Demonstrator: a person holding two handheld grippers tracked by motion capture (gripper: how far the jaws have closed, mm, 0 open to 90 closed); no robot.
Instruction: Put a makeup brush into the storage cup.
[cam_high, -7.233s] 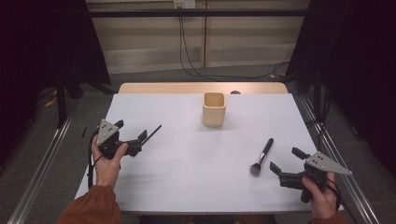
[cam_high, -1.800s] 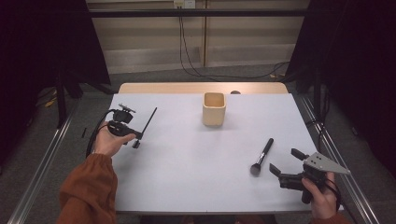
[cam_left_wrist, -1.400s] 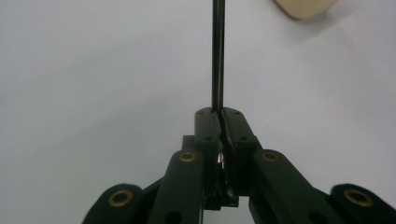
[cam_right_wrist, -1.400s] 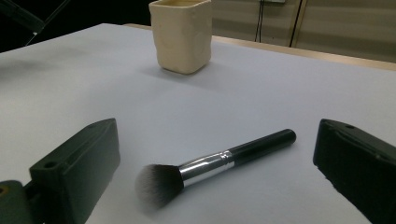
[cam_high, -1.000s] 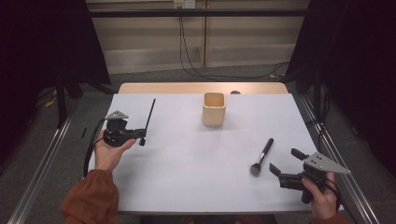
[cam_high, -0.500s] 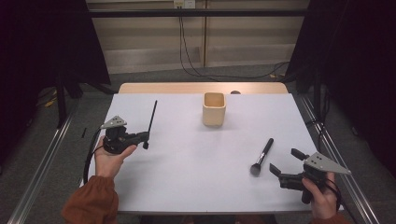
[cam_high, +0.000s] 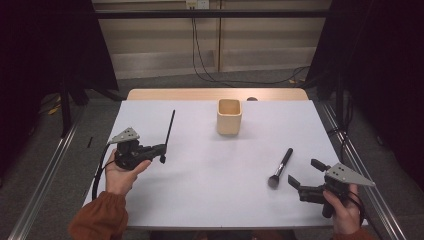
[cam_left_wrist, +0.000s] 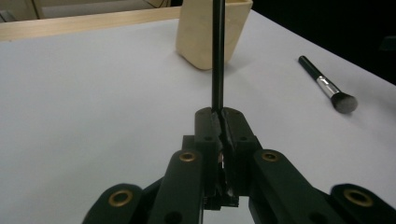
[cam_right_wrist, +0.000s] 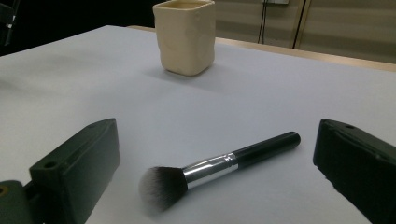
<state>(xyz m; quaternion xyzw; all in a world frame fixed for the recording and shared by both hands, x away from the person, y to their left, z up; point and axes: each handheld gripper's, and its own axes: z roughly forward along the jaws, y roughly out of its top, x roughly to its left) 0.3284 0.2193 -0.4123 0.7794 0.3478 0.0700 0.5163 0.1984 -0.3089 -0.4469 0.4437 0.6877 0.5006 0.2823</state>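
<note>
Left gripper (cam_high: 161, 150) clamped on thin black stick (cam_high: 170, 128)

one thin black stick (cam_high: 169, 131), clamped between closed jaws of left gripper (cam_high: 161, 148), rising straight out past their tips. one cream cup (cam_high: 229, 116), beyond those jaws, behind stick in left gripper view. one makeup brush (cam_high: 280, 167), lying flat just ahead of right gripper (cam_high: 304, 178), between its two wide-apart jaws in right gripper view, touching neither. two grippers, each with two black jaws; two grey three-cornered plates, one atop each. two hands. one white surface (cam_high: 210, 190).
</note>
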